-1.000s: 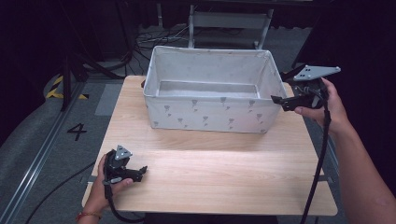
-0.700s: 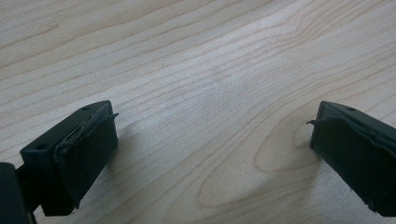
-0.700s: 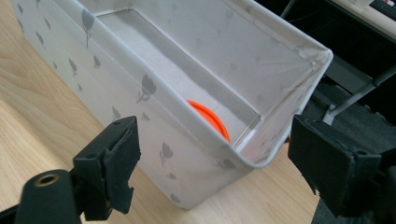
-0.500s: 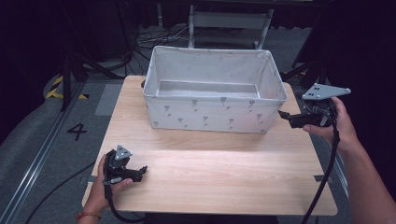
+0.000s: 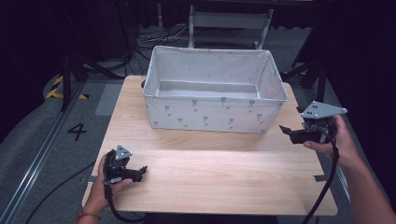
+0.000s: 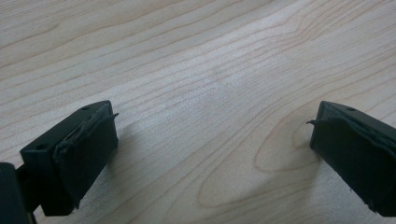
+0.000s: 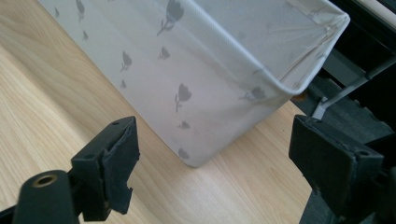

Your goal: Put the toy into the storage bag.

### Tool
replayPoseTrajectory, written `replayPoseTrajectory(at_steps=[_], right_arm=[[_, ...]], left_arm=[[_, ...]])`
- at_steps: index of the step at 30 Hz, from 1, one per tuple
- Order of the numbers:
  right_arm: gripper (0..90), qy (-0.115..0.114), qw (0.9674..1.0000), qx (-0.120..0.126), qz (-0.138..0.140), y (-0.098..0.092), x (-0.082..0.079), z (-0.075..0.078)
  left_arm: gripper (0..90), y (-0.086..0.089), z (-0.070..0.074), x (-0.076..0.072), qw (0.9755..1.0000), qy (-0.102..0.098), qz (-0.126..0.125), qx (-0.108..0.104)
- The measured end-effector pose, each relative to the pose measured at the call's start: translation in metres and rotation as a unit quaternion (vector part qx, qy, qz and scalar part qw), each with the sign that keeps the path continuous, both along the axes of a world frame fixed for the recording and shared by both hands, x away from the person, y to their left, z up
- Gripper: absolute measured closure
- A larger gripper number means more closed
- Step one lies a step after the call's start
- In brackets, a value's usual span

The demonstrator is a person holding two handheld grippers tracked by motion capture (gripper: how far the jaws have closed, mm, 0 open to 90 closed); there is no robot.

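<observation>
White fabric, printed with small grey tulips, is forming the walls of the single rectangular open-topped storage bin [image 5: 212, 109], which is standing upright at the 12 o'clock half of the light wooden table [image 5: 219, 184], its long front wall facing the person. The bin is appearing empty, so it is likely handling as a light object; the cloth walls are looking soft and are puckering slightly at the corners, which suggests they are going to flex or fold under a pinch rather than resist it. The surface is matte and is not looking slippery or fragile. The folded top rim is judged the best place to take hold, preferably at the short end wall near the 3 o'clock corner [image 7: 299, 84], where the hem is giving the cloth some stiffness; a grip on both short ends is likely keeping the bin from sagging. The right gripper [image 5: 286, 130] is hovering at 3 o'clock, just off the bin's front right corner and apart from it, with its jaws standing wide and released, nothing between them. The left gripper [image 5: 141, 170] is resting low at 7 o'clock, well apart from the bin, jaws spread and released over bare wood [image 6: 205, 93]. Count: one bin, one table, two grippers, two hands.
</observation>
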State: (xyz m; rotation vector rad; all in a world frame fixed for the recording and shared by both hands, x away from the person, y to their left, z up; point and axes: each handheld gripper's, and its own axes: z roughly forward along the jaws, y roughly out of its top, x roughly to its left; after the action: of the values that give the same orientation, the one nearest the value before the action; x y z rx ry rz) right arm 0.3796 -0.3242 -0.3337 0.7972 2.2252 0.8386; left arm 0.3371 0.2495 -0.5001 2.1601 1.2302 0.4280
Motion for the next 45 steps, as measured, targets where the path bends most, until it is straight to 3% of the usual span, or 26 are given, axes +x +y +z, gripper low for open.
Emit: replayPoseTrajectory(at_steps=[8,23,34,41,45], right_arm=[[16.5,0.006,0.9998,-0.021,-0.004,-0.002,-0.009,-0.029],[16.5,0.038,0.9992,-0.007,-0.001,-0.017,-0.02,-0.077],[16.6,0.065,0.9976,0.022,0.004,-0.031,-0.034,-0.114],[16.9,0.094,0.9938,0.059,-0.002,-0.048,-0.047,-0.14],[17.0,0.107,0.9921,0.064,-0.008,-0.053,-0.052,-0.151]], left_arm=[[1.1,0.0,0.0,0.0,1.0,0.0,0.0,0.0],[1.1,0.0,0.0,0.0,1.0,0.0,0.0,0.0],[1.1,0.0,0.0,0.0,1.0,0.0,0.001,0.0],[1.0,0.0,0.0,0.0,1.0,0.0,0.001,0.0],[1.0,0.0,0.0,0.0,1.0,0.0,0.001,0.0]])
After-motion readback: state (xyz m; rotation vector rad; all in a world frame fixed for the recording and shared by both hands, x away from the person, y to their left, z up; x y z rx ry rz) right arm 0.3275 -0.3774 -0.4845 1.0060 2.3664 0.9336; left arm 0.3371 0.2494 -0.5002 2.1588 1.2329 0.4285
